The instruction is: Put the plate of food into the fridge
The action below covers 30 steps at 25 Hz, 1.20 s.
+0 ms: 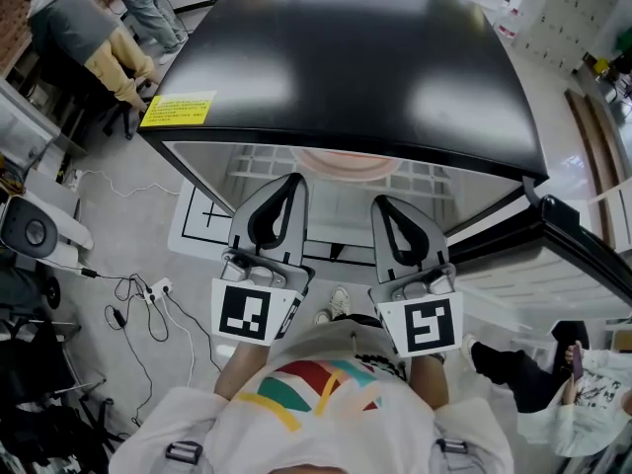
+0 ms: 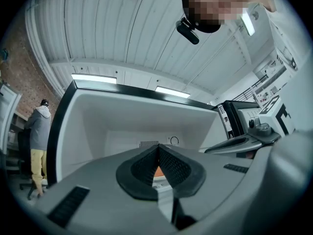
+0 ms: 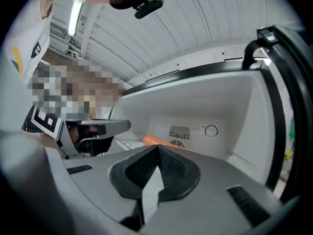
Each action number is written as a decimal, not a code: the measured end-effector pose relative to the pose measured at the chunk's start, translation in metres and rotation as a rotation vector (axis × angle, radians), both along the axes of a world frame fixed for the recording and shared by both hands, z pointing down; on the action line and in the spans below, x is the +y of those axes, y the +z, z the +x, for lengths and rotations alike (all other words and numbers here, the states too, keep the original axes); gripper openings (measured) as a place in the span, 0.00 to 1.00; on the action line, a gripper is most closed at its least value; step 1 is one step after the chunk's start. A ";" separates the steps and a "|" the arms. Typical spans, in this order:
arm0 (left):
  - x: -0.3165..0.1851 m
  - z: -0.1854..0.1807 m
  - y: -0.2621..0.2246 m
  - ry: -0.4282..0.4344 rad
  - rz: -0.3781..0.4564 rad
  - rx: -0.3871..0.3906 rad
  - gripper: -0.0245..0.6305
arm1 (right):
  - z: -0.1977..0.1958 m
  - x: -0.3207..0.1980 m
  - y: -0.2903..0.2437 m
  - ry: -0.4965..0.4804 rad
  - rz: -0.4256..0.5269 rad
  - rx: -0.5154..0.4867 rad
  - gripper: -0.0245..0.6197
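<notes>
**Plate sits in the fridge, both grippers closed**

We see the orange plate [image 1: 341, 163] lying flat on the wire shelf [image 1: 259, 161] inside the open fridge [image 1: 346, 57], just beyond both grippers. The left gripper [image 1: 294, 179] and the right gripper [image 1: 381, 201] each have their tips pressed together, with nothing between them. We judge the plate to be stiff, smooth and a little slippery, perhaps breakable. The near rim is the place to pinch it, keeping it level. The food itself we cannot see. The plate is round, so it has no long axis, and its face points up.

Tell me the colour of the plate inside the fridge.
Orange; the plate shows best in the right gripper view.
</notes>
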<state>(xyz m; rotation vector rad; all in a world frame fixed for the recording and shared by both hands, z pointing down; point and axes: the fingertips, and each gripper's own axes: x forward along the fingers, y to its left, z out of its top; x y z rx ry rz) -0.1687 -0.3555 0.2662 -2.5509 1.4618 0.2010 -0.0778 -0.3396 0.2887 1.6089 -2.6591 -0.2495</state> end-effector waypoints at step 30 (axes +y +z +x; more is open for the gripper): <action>0.002 -0.007 0.018 -0.006 -0.063 0.010 0.05 | 0.021 0.005 0.019 0.121 -0.057 -0.034 0.04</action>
